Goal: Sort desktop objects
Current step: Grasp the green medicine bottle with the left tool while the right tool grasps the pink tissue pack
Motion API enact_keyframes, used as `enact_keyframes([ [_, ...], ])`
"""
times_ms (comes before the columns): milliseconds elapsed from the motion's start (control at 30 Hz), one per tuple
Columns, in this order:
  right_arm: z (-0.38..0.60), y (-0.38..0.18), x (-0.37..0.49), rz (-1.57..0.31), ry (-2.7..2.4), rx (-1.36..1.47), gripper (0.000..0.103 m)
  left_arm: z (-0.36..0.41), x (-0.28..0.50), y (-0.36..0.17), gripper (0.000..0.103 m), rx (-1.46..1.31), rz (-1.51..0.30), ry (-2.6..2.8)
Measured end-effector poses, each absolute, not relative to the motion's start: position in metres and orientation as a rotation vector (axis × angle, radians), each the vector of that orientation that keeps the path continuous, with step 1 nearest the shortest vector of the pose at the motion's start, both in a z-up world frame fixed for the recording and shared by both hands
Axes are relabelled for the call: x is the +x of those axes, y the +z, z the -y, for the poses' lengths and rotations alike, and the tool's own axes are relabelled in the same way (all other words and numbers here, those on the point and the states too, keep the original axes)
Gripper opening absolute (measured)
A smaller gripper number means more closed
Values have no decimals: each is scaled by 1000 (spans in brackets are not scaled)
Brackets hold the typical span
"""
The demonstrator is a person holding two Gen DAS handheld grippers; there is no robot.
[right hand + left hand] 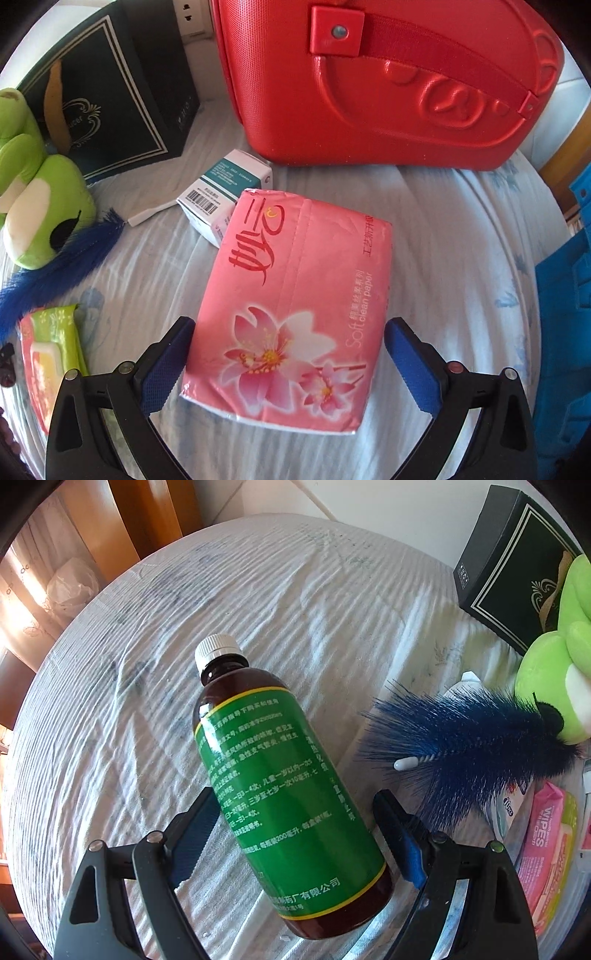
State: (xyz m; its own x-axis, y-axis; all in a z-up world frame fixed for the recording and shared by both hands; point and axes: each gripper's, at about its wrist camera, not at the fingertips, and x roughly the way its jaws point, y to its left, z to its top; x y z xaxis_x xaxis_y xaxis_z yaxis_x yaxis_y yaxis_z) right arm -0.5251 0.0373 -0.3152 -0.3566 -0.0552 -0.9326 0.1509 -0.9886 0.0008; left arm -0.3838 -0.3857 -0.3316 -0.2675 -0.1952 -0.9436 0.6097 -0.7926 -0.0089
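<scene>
Looking down from the left wrist, the left gripper (295,834) has its fingers (195,834) spread wide on either side of a brown bottle (284,786) lying on its side on the table (110,709), which is draped in a wrinkled white cloth. Neither pad touches the bottle. It has a white ribbed cap and a green label with yellow edging, printed in Chinese; "200" can be made out in one line. Off to the right lie a blue bottle brush (469,746), a green plush frog (557,672), a pink pack marked "WIPES" (546,853) and a dark box with ornate gold trim (517,568). Wooden furniture and a sunlit curtain fill the upper left.

From the right wrist, the right gripper (291,362) stands equally wide open around a pink tissue pack (295,302) resting on the cloth, printed with flowers and "Soft clean paper"; gaps show on both sides. Only this view shows a large red case (388,85) behind, a small white and teal carton with a barcode (221,192), and a wall socket at the top.
</scene>
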Motion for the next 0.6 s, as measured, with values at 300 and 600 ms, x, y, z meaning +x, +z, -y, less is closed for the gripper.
enact_keyframes([
  [300,-43,-336,-530,-37,-2427,1768,103,386,-376,-332,89,1424,-529,-2100],
  [600,-45,-332,-535,-12,-2444,1752,103,391,-367,-325,61,1391,-529,-2105],
])
